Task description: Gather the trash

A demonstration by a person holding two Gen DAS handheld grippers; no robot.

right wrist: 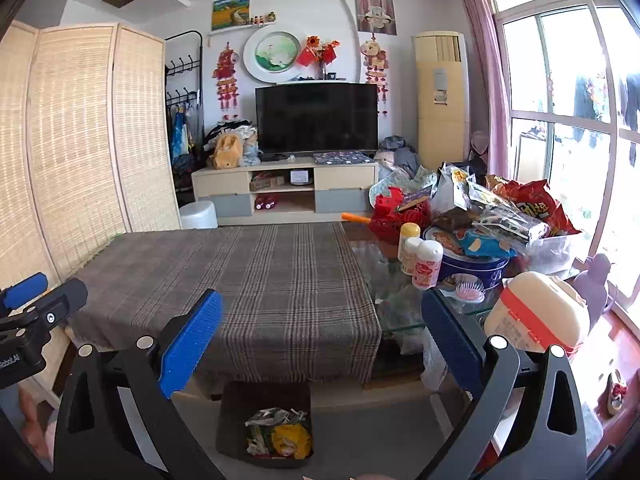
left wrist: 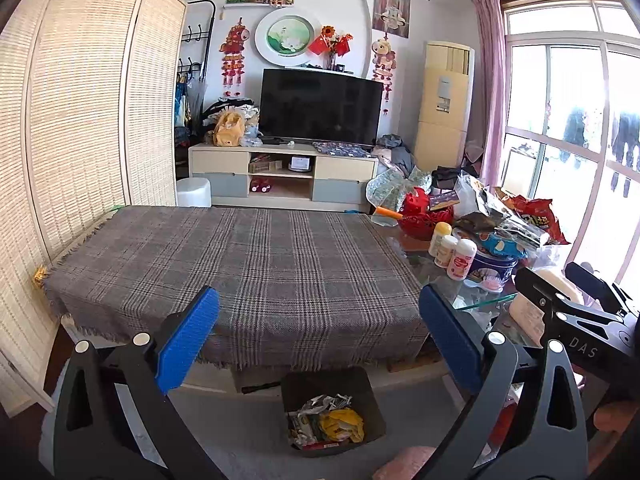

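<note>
A dark trash bin [left wrist: 370,408] stands on the floor below the table's near edge, holding crumpled wrappers [left wrist: 326,420] in silver, green and yellow. It also shows in the right wrist view [right wrist: 236,412], with the wrappers [right wrist: 280,432] inside. My left gripper [left wrist: 320,336] is open and empty, held above the bin and the near edge of the plaid-covered table [left wrist: 240,264]. My right gripper [right wrist: 324,332] is open and empty, over the cloth's right end [right wrist: 296,280]. Each gripper's body shows at the edge of the other's view.
The glass part of the table at right holds snack bags [right wrist: 528,208], a blue tin [right wrist: 476,268], small bottles [right wrist: 424,264], a pink hairbrush [right wrist: 468,292] and a cream jug [right wrist: 540,312]. A bamboo screen [left wrist: 80,120] stands left. A TV stand [left wrist: 280,176] lies beyond.
</note>
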